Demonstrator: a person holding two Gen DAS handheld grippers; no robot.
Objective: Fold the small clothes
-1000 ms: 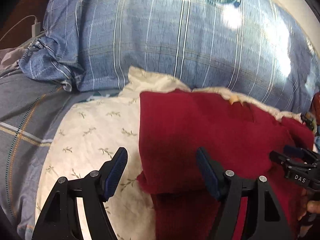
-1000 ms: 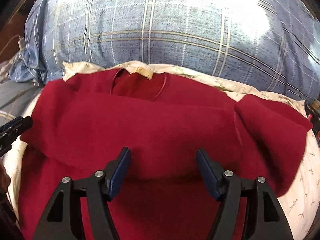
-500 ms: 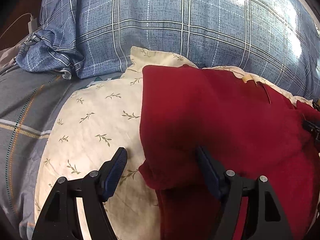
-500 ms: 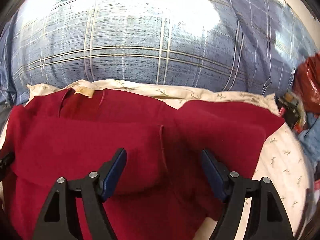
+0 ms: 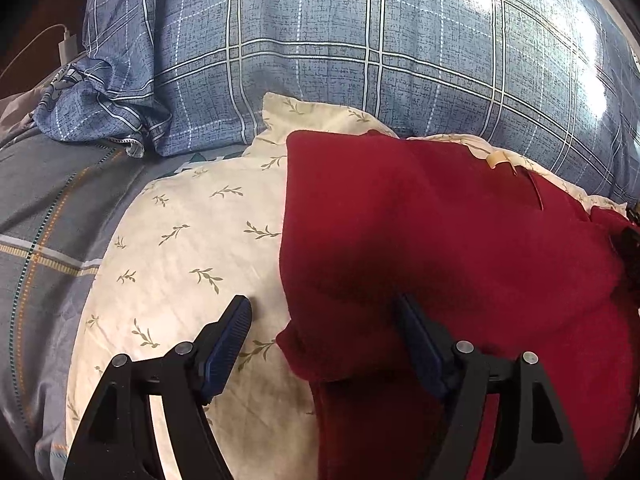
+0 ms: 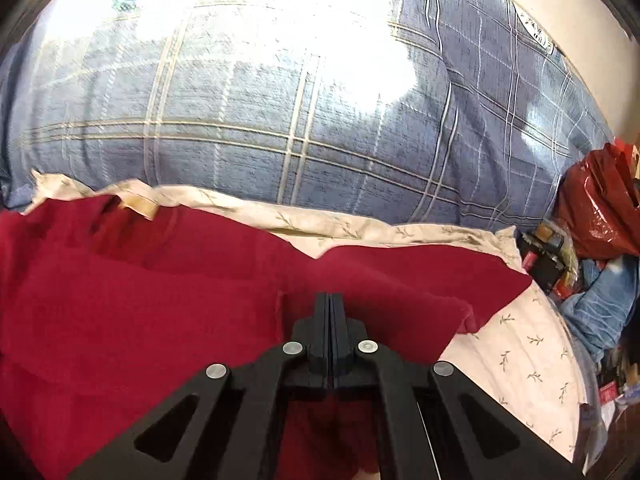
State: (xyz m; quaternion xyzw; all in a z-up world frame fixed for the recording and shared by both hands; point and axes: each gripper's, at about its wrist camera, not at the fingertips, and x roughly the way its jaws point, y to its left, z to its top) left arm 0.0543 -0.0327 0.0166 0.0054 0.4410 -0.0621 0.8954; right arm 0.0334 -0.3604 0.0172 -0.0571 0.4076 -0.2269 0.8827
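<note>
A dark red garment (image 5: 440,240) lies on a cream leaf-print pillow (image 5: 192,248), its left side folded over into a straight edge. My left gripper (image 5: 324,320) is open over that folded left edge, one finger over the pillow and one over the red cloth, holding nothing. In the right wrist view the red garment (image 6: 140,300) shows a tan neck label (image 6: 140,206) at the far side. My right gripper (image 6: 330,304) is shut, its fingers pressed together at the fold of the right sleeve (image 6: 400,288); whether cloth is pinched between them is hidden.
A blue plaid pillow (image 5: 360,48) lies behind the cream pillow. A grey plaid sheet (image 5: 52,208) is at the left with a white charger (image 5: 66,44). A red plastic bag (image 6: 596,208), blue denim (image 6: 600,312) and small clutter (image 6: 548,252) sit at the right.
My right gripper has moved right to the sleeve fold and closed from wide open. My left gripper has stayed open and nearly still at the garment's left edge.
</note>
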